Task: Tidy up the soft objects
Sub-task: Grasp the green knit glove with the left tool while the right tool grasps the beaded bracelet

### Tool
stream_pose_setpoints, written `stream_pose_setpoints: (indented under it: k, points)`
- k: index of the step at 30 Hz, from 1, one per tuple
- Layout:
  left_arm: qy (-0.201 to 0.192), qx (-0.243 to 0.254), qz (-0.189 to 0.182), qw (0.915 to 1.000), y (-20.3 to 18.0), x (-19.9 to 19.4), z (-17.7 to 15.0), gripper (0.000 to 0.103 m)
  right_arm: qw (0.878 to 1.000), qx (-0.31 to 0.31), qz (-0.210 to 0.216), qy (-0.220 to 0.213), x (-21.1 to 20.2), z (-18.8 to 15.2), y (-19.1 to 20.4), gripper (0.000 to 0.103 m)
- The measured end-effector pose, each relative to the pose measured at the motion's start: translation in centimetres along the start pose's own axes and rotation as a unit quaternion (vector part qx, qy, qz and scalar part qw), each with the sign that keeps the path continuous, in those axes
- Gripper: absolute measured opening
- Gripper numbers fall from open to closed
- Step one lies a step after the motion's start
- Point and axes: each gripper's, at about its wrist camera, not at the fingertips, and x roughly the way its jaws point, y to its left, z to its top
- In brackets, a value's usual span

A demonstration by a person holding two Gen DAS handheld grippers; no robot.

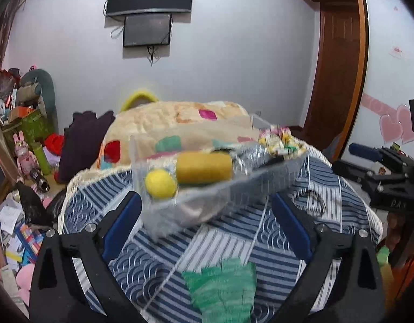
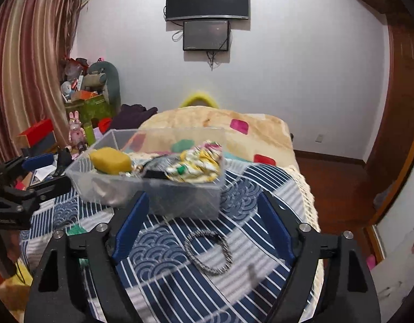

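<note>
- Left wrist view is showing the left gripper [image 1: 207, 215] with its blue-padded jaws standing wide apart, holding nothing, and pointing at the clear rectangular plastic bin [image 1: 260, 185] sitting on the blue-and-white patterned bedspread [image 1: 158, 263].
- Inside the bin are lying a mustard-yellow cylindrical soft block [image 1: 204, 167], a bright yellow fuzzy ball [image 1: 160, 183] just beside it, and a crumpled yellow-and-white floral cloth [image 1: 281, 141] at the far end (something silvery is sitting between them, too blurred to name).
- A green mesh cloth [image 1: 220, 288] is lying loose on the bedspread, near the left gripper and outside the bin.
- Right wrist view is showing the right gripper [image 2: 204, 226] with jaws likewise spread apart and empty, hovering over a grey braided loop, seemingly a hair tie [image 2: 208, 253], which is lying flat on the bedspread just in front of the bin [image 2: 185, 199].
- Judging by the layout, the sorting is looking well along: several soft items are already binned, while the braided loop and the green mesh cloth are waiting outside.
- Likely step in hand: lining up on one of these loose pieces.
- Next move is probably calling for lowering the right gripper around a strand of the loop, closing gently, then lifting over the bin's near wall; the thin loop may be slipping out if pinched too shallowly.
</note>
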Motion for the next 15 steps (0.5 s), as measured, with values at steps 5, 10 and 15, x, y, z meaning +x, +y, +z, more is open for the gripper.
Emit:
stream_pose_setpoints:
  k: [5,10,15]
  points:
    - [0.047,-0.004,-0.007,0.9989,0.2,0.4,-2.8,0.100,1.000,-0.005,-0.009,0.028,0.5,-1.8,-0.5,0.081]
    - [0.083,-0.009,-0.008,0.9965,0.3,1.5,-5.2,0.100,0.998,-0.005,-0.004,0.065,2.0,-3.8,-0.8,0.081]
    - [0.112,-0.012,-0.025,0.9934,-0.1,2.0,-7.4,0.100,0.996,0.003,0.010,0.092,3.5,-5.1,-0.7,0.081]
